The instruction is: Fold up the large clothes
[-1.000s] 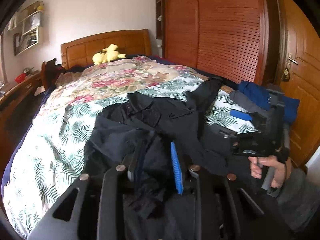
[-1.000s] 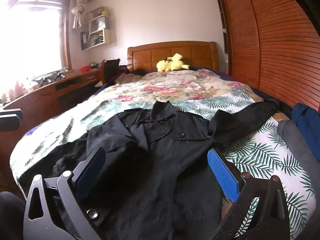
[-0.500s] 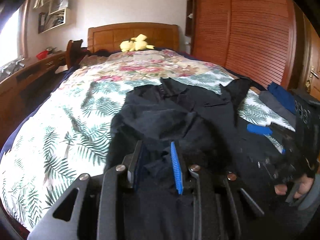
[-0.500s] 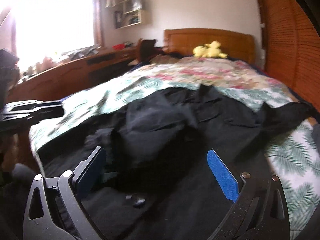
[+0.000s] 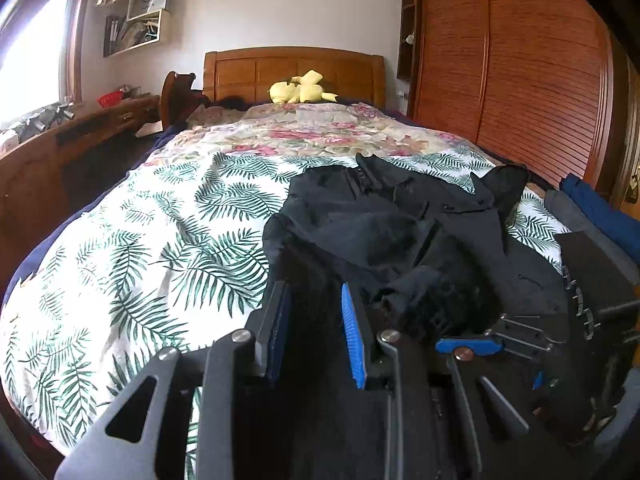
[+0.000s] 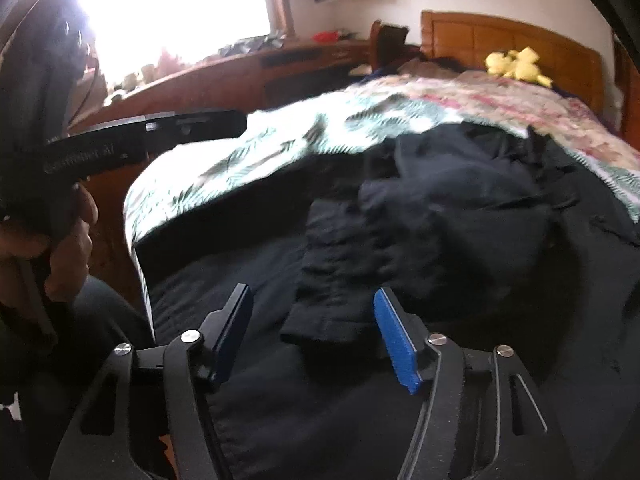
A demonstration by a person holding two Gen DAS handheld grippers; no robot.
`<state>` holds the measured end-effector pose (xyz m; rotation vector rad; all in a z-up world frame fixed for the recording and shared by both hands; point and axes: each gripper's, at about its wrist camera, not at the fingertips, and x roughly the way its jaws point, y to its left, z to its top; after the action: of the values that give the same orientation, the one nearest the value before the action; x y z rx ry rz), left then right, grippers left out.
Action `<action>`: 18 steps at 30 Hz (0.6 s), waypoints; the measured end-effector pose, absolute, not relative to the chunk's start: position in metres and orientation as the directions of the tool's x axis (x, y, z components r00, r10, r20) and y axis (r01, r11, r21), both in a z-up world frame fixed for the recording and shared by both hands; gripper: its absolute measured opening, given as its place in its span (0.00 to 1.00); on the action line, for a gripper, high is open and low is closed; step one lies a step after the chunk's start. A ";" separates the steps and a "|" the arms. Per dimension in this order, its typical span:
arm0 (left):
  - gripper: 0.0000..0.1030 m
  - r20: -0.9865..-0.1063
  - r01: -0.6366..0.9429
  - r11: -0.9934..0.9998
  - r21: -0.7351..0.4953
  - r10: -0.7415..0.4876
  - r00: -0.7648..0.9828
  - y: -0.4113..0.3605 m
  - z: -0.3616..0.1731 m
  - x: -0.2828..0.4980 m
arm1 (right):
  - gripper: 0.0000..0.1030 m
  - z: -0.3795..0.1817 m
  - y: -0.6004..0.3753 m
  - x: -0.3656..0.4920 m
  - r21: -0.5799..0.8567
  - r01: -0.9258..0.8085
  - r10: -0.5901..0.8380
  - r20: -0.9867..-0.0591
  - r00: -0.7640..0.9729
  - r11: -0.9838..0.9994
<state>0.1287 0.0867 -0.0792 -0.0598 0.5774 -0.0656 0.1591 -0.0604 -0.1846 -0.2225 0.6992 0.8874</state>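
One black jacket [image 5: 400, 232] lies crumpled on leaf-print bedspread [image 5: 160, 248], centre to lower right of left-wrist frame; right-wrist view shows it filling centre and right. Two grippers. Left gripper [image 5: 316, 328]: narrow gap between blue pads, black fabric between them; cannot tell whether it grips. Right gripper [image 6: 312, 336]: jaws apart, a jacket fold lying between, not pinched. One yellow plush toy [image 5: 300, 88] at headboard [image 5: 292, 68]. Left-wrist view alone shows louvred wardrobe [image 5: 520, 72] and folded blue garment [image 5: 600, 212], right edge. Right-wrist view alone shows bright window [image 6: 168, 4] and left hand [image 6: 68, 240], left edge.
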 end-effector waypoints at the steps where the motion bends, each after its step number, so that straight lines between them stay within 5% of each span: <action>1: 0.24 -0.540 0.047 0.996 -0.074 -0.080 0.838 0.087 -0.079 0.127 | 0.59 -0.187 -0.059 0.160 0.100 -0.773 0.629 -0.650 0.426 0.627; 12: 0.24 -0.528 0.042 0.997 -0.062 -0.069 0.847 0.085 -0.081 0.121 | 0.19 -0.199 -0.068 0.165 0.032 -0.731 0.553 -0.677 0.486 0.681; 18: 0.24 -0.528 0.047 0.997 -0.059 -0.071 0.846 0.083 -0.082 0.122 | 0.07 -0.182 -0.086 0.165 0.063 -0.722 0.588 -0.631 0.506 0.689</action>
<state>0.1216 0.0827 -0.0820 -0.0446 0.5582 -0.0621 0.1652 -0.0860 -0.1825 -0.2202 0.6718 0.7976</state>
